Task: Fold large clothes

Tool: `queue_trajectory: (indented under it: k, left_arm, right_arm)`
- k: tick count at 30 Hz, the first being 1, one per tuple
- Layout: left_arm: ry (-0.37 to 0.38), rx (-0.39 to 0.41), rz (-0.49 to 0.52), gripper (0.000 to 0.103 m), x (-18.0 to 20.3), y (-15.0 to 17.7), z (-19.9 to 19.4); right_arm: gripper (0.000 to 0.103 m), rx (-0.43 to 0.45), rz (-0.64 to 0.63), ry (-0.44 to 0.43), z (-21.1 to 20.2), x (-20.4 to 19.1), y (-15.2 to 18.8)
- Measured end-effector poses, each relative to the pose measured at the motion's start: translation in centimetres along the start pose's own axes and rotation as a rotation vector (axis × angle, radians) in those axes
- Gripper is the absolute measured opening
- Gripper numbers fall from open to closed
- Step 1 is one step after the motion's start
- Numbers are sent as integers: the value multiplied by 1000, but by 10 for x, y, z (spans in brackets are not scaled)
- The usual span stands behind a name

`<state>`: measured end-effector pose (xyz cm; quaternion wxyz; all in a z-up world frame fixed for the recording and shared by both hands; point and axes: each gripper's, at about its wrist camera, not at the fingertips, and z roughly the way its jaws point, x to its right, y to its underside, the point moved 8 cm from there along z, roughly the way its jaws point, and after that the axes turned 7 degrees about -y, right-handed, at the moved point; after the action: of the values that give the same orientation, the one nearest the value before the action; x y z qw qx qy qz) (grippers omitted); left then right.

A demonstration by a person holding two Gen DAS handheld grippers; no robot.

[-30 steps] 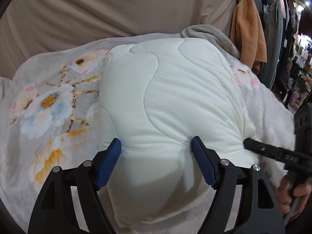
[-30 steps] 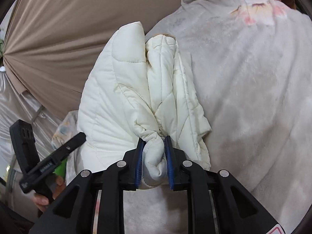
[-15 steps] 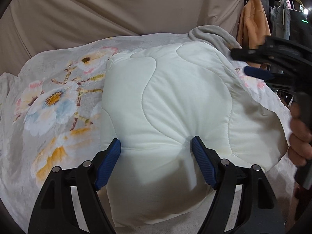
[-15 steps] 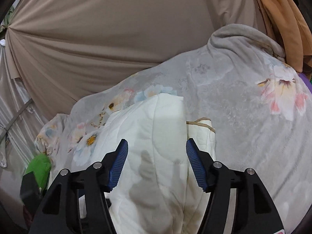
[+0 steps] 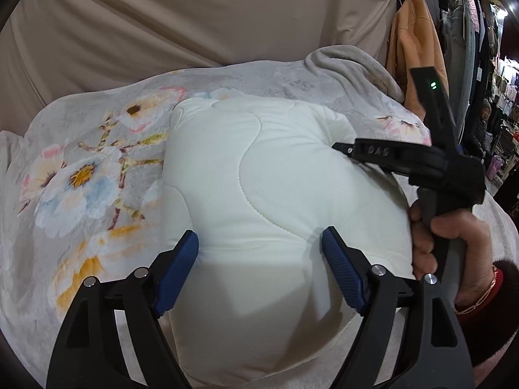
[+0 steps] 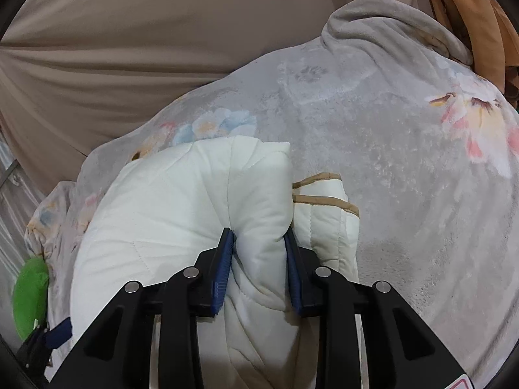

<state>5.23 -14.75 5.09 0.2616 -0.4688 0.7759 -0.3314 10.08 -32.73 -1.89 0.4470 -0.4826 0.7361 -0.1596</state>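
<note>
A cream quilted padded garment (image 5: 269, 194) lies folded into a thick bundle on a grey floral blanket (image 5: 81, 168). My left gripper (image 5: 259, 265) is open, its blue pads straddling the near end of the bundle. My right gripper (image 6: 259, 262) is shut on a thick fold at the garment's right edge (image 6: 259, 201); it also shows in the left wrist view (image 5: 389, 155), held by a hand. Tan-trimmed inner layers (image 6: 327, 201) show beside the right finger.
A beige curtain (image 5: 194, 16) hangs behind the blanket-covered surface. An orange garment (image 5: 412, 48) and a clothes rack stand at the right. A green object (image 6: 30, 291) lies at the left edge. A bunched blanket corner (image 6: 389, 22) rises at the back right.
My right gripper let go of the garment's end, swung up open over the bundle, then came down and closed on the fold at its right edge. The left gripper stayed open in place.
</note>
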Motion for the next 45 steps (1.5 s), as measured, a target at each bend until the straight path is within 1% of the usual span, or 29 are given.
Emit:
queue_trajectory:
  k: [4,6,8,9,12,13,14,16,18,20,22,25,26,27,28,29,30,32,34,35,36,37,38,39,40,41,42,43,45]
  left_arm:
    - [-13,9,7,77,2,-1,1]
    - [9,-3,-21,77,-3,-4,0]
    - [38,-16,-57,77,-11,-6,-6]
    - [59,-19,-83,77,-19,-6,-11]
    - [67,-2,-132,77,-43,-5,-28]
    - [67,9,-142,78,-52,-2,-36]
    - [69,15,-149,81,-59,1,-42]
    - [74,20,-173,84,-71,10,-51]
    - [92,1,-185,84,-76,23,-55]
    - [115,-30,-178,84,-73,38,-54]
    - [131,-67,-143,84,-63,57,-51]
    - [101,-116,-90,84,-51,81,-38]
    - [78,-128,-87,84,-52,86,-32]
    - [43,-138,-92,83,-55,90,-25]
    - [9,-142,-104,78,-62,92,-18]
    - [-4,-152,-126,74,-67,92,-12]
    - [13,-158,-163,74,-72,91,-9]
    - [50,-162,-230,71,-80,87,-8]
    - [74,-166,-238,71,-77,86,-7]
    - [71,-169,-228,71,-75,86,-6]
    - [61,-174,-218,70,-72,86,-4]
    - [58,-190,-211,65,-70,89,0]
    - [67,-209,-213,63,-68,91,4]
    - [77,-219,-214,63,-66,94,7]
    - [85,-210,-207,64,-63,94,6]
    - [93,-194,-194,63,-59,91,0]
    - [81,-182,-166,63,-55,88,-7]
    - [74,-166,-143,59,-52,85,-14]
    - [86,-125,-113,59,-47,78,-33]
  right_arm:
    - [28,-19,2,0,7,3,1]
    - [29,-31,5,-17,6,2,-1]
    - [32,-18,34,-50,-10,0,-4]
    - [34,12,46,-74,-29,-5,-6]
    - [50,76,31,-107,-89,-13,5]
    - [62,83,43,-109,-105,-11,14]
    - [68,83,59,-116,-121,-7,27]
    - [68,54,101,-154,-135,-1,51]
    - [68,0,168,-237,-135,2,75]
    - [68,-51,203,-306,-124,-5,88]
    - [68,-75,193,-315,-113,-14,91]
    - [68,-95,140,-310,-96,-38,84]
    - [66,-99,121,-298,-91,-46,80]
    - [58,-95,92,-284,-87,-55,75]
    - [38,-88,47,-251,-87,-65,69]
    - [25,-66,3,-246,-94,-78,60]
    - [23,-42,-22,-277,-104,-92,51]
    - [19,38,-108,-367,-141,-133,35]
    - [17,119,-181,-418,-172,-158,29]
    - [16,146,-194,-434,-180,-159,30]
    - [15,156,-184,-393,-179,-143,33]
    - [15,134,-152,-304,-164,-114,42]
    - [15,90,-100,-228,-146,-85,52]
    - [15,9,-7,-160,-118,-44,70]
    - [18,-51,78,-155,-96,-14,90]
    - [18,-53,142,-191,-89,2,100]
    - [18,-47,181,-224,-90,9,103]
    - [18,-42,194,-237,-92,10,103]
    - [21,-37,183,-237,-93,8,101]
